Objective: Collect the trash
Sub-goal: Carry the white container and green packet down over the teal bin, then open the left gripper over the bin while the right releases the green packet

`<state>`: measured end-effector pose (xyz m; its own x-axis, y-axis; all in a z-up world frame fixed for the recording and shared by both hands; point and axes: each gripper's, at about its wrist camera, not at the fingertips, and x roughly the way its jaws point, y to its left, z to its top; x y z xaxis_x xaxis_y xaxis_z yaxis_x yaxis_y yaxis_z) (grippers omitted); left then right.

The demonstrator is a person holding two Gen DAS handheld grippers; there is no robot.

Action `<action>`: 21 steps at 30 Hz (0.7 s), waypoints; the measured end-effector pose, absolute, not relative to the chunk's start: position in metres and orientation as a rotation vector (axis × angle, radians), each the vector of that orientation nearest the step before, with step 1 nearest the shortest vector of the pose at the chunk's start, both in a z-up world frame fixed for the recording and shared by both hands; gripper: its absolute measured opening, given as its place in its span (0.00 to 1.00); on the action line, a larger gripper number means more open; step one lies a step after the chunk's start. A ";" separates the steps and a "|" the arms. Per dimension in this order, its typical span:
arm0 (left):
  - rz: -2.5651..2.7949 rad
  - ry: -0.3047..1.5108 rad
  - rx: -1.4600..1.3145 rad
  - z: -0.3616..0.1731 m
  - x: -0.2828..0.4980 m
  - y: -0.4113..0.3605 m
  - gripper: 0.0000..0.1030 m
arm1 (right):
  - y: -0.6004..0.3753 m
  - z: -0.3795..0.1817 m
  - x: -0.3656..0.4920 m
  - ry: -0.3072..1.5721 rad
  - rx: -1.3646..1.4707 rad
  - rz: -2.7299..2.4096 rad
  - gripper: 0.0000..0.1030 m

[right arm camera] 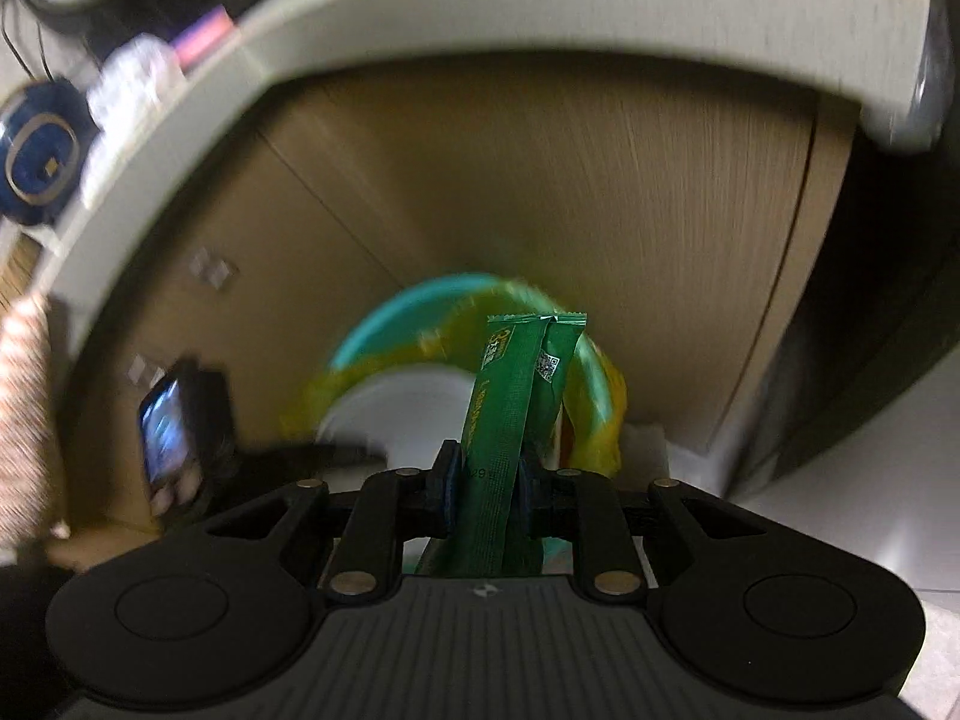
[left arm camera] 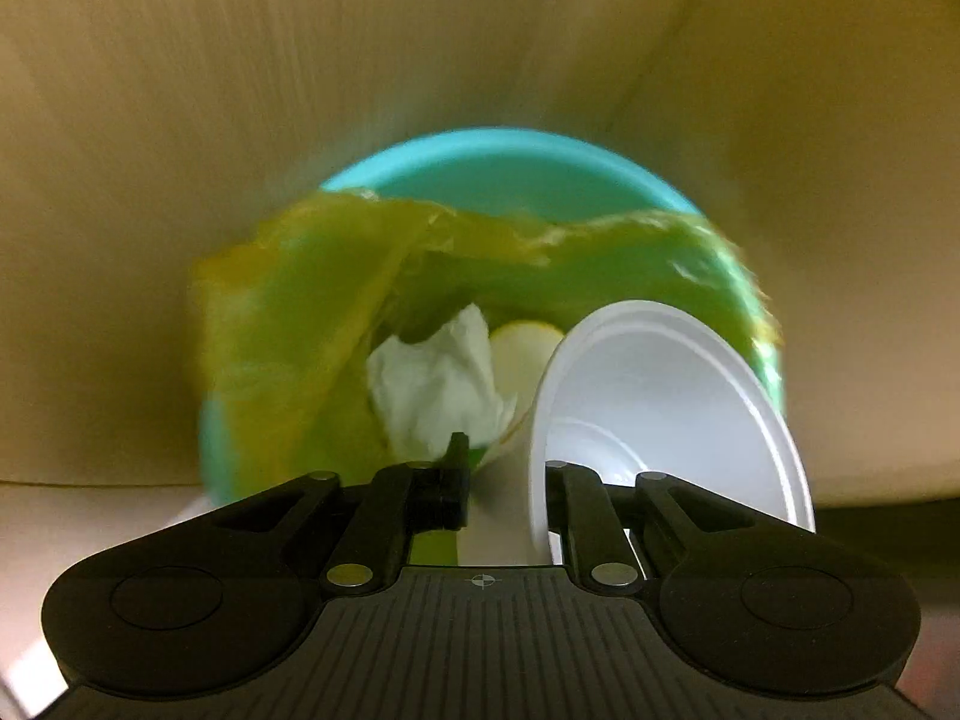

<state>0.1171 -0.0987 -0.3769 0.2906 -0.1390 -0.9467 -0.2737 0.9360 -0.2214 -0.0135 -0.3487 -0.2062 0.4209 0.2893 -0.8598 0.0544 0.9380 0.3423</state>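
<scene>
The left gripper (left arm camera: 507, 474) hangs steeply over the teal bin (left arm camera: 510, 168) with its yellow-green liner (left arm camera: 288, 324), the white foam bowl (left arm camera: 660, 396) standing on edge with its wall between the jaws; whether the pads press it I cannot tell. A crumpled tissue (left arm camera: 432, 384) already lies inside. The right gripper (right arm camera: 486, 480) is farther back and clenched on the green sachet (right arm camera: 510, 396), whose long axis points forward toward the bin's right rim.
</scene>
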 end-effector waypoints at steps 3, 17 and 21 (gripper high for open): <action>0.115 1.335 -0.388 -0.422 0.136 -0.098 0.37 | -0.345 -0.229 -0.014 1.188 0.306 0.149 0.18; 0.019 1.255 -0.545 -0.418 0.116 -0.066 0.40 | -0.295 -0.275 0.050 1.295 0.244 0.292 0.18; -0.037 1.274 -0.363 -0.440 0.148 -0.089 0.39 | -0.276 -0.280 0.073 1.276 0.165 0.312 0.18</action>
<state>0.1477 -0.0894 -0.4399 0.3003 -0.2268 -0.9265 -0.1722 0.9425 -0.2865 0.0731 -0.2761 -0.2798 0.2563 0.3197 -0.9122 -0.1379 0.9462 0.2929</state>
